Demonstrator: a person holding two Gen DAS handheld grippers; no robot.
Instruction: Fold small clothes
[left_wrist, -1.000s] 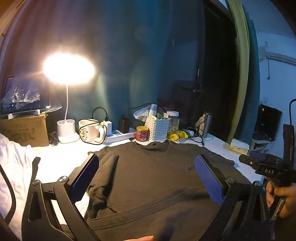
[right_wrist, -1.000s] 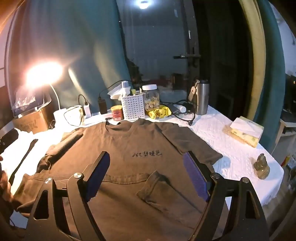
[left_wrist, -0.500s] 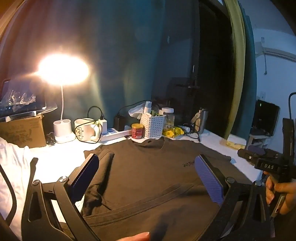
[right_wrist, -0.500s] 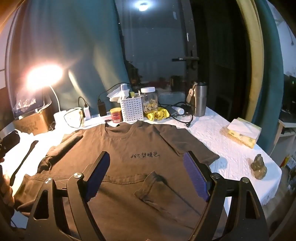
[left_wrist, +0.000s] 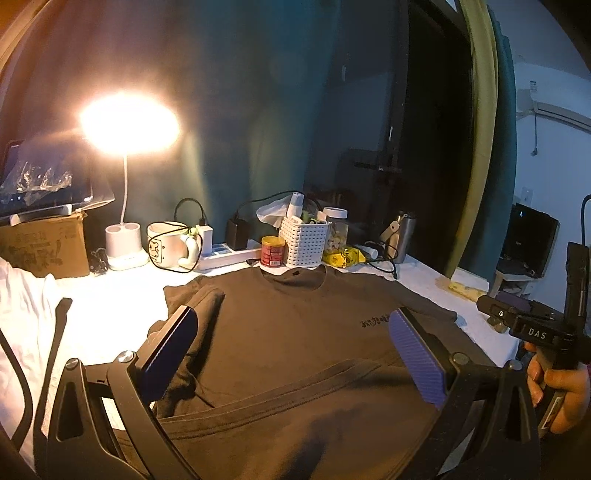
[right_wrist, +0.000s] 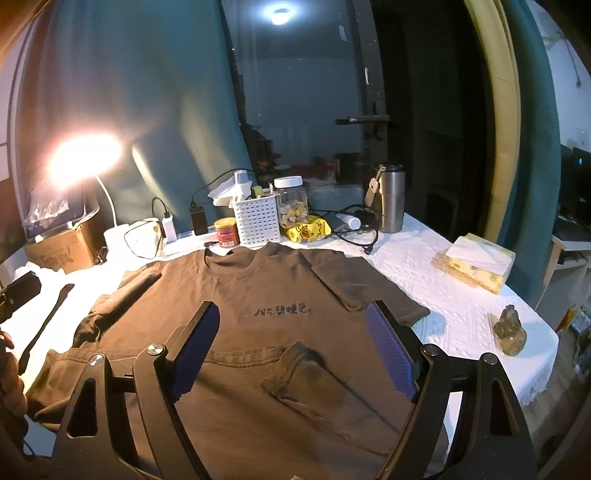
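Brown T-shirt (right_wrist: 266, 291): flat, hem folded up. Both tongs, left (left_wrist: 291, 354) and right (right_wrist: 293, 347), released, raised slightly; side fold, 3 o'clock, pending.

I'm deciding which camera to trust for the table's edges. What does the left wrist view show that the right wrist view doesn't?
Left wrist only: the right hand on its gripper handle, and the mug seen clearly.
Right wrist only: the tissue box, the small figurine and a ceiling light.
Both: the brown T-shirt spread flat, white basket, red can, lit lamp, open grippers.
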